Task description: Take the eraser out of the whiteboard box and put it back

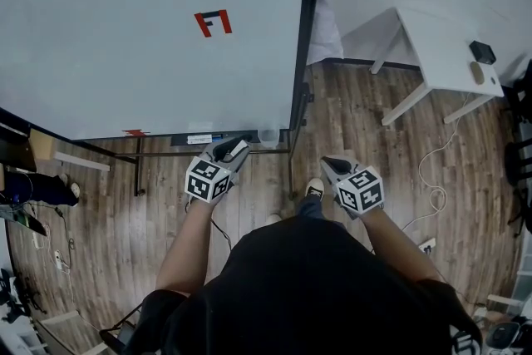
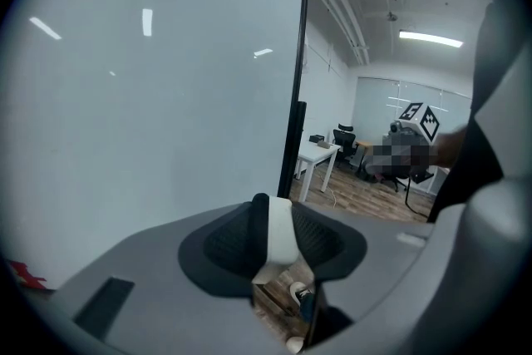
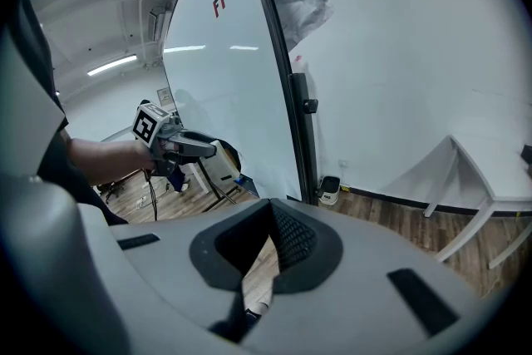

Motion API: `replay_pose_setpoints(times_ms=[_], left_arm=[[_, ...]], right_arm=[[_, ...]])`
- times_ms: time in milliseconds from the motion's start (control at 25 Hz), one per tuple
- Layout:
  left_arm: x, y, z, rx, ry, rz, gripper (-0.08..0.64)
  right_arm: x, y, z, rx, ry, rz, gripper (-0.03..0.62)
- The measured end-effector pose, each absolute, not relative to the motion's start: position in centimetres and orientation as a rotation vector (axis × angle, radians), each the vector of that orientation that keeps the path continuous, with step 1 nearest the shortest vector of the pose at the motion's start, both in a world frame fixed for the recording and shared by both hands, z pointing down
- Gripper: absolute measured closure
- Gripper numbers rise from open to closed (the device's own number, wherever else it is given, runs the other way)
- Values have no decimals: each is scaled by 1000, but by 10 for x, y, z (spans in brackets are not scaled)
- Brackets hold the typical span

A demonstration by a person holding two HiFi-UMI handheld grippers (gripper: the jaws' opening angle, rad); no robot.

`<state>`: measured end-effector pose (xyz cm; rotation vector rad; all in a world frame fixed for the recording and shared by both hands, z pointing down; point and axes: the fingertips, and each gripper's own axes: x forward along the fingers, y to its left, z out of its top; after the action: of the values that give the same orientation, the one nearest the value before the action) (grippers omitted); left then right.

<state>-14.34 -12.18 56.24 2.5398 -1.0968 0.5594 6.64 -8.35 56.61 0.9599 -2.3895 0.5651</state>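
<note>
Between the left gripper's (image 1: pixel 230 150) half-open jaws the eraser (image 2: pixel 279 230) is clamped, just above the whiteboard box (image 1: pixel 199 139). The right gripper (image 3: pixel 268 216) hangs to its right, closed and empty. Take-out looks done, so next is lowering the eraser into the box and releasing. The left gripper view shows the pads on the eraser but no box, and the head view shows the box.

Floor (image 1: pixel 249 212): wooden planks; the white table stands on it at the far right, and a white cable (image 1: pixel 432 179) lies on it near that table.
White table (image 1: pixel 440 54): a small black object (image 1: pixel 482 52) and a beige object (image 1: pixel 476 72) lie on its right end.
Whiteboard box (image 1: pixel 204 140): under the board's lower edge; its content cannot be seen.
</note>
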Motion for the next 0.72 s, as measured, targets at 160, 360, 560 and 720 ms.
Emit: replay_pose_setpoints(times_ms=[160, 360, 560, 720], left_arm=[[-134, -131, 556, 2559, -1088, 551, 403], [-124, -144, 549, 2577, -1087, 540, 403], [-112, -156, 541, 2608, -1084, 495, 403], [-102, -166, 543, 2612, -1070, 499, 403]], right_arm=[[68, -86, 566, 965, -2392, 570, 598], [72, -93, 566, 971, -2391, 576, 598], [78, -99, 569, 980, -2389, 588, 598], [83, -103, 572, 982, -2381, 600, 598]])
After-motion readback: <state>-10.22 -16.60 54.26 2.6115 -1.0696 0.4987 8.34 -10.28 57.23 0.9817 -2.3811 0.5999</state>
